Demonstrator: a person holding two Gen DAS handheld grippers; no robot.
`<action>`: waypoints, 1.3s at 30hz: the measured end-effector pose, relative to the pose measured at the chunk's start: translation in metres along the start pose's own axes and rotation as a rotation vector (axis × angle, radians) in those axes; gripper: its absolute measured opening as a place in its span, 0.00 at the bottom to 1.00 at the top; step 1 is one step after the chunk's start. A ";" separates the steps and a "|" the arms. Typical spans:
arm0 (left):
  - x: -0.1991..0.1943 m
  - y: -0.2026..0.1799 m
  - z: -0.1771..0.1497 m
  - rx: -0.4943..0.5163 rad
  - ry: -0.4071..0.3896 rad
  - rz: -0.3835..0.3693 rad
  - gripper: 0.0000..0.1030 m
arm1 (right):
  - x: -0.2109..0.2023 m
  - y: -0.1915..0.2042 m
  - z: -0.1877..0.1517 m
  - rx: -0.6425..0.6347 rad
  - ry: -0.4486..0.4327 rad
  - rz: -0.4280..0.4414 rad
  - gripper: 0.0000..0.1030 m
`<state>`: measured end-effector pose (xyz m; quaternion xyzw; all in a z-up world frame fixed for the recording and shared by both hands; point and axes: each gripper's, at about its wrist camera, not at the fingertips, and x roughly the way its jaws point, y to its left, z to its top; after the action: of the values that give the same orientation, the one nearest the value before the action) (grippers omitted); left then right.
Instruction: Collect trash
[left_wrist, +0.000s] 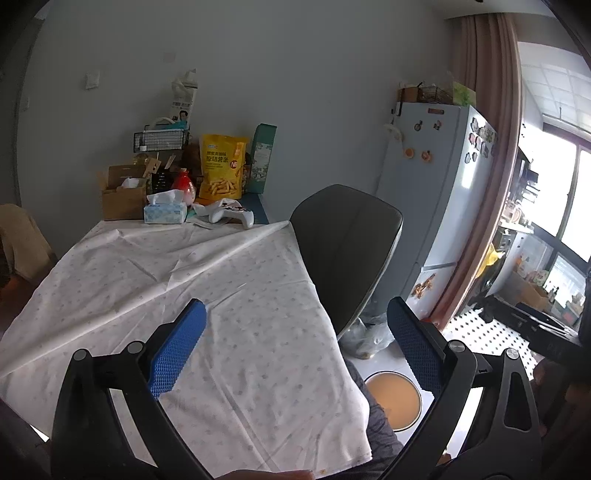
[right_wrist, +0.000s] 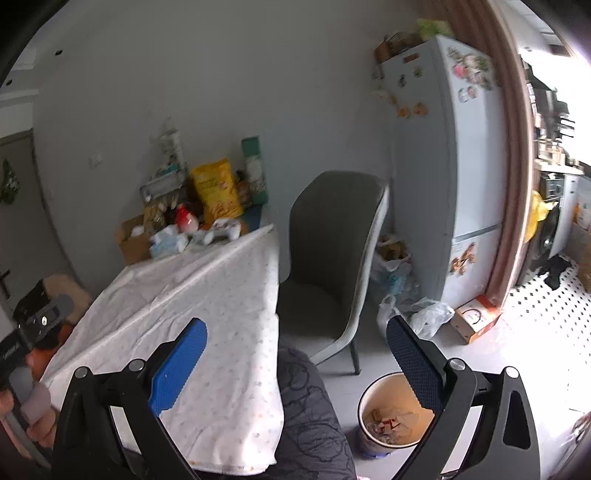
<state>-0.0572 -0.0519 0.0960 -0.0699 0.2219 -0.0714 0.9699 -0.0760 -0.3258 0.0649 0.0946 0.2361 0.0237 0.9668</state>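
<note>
Bin holds crumpled scraps (wrappers, apparently).

Daylight is admitted from the window at right, where the panes are blown out to white; the same glare is seen on the floor in the right wrist view. The wall is left dim and grey. Strong fisheye bending and dark corner vignetting are noted. The right wrist view is motion-blurred; the left is sharper.
</note>
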 end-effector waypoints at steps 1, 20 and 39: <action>0.000 0.001 -0.001 0.000 0.000 -0.001 0.94 | 0.000 0.001 -0.001 -0.004 0.000 0.003 0.93; 0.001 0.014 -0.012 -0.037 -0.003 0.011 0.94 | 0.020 0.019 -0.019 -0.099 0.087 0.045 0.93; 0.003 0.016 -0.016 -0.042 -0.003 0.021 0.94 | 0.028 0.013 -0.022 -0.068 0.081 0.062 0.93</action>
<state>-0.0597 -0.0387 0.0775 -0.0883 0.2229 -0.0564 0.9692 -0.0614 -0.3063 0.0357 0.0681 0.2711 0.0652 0.9579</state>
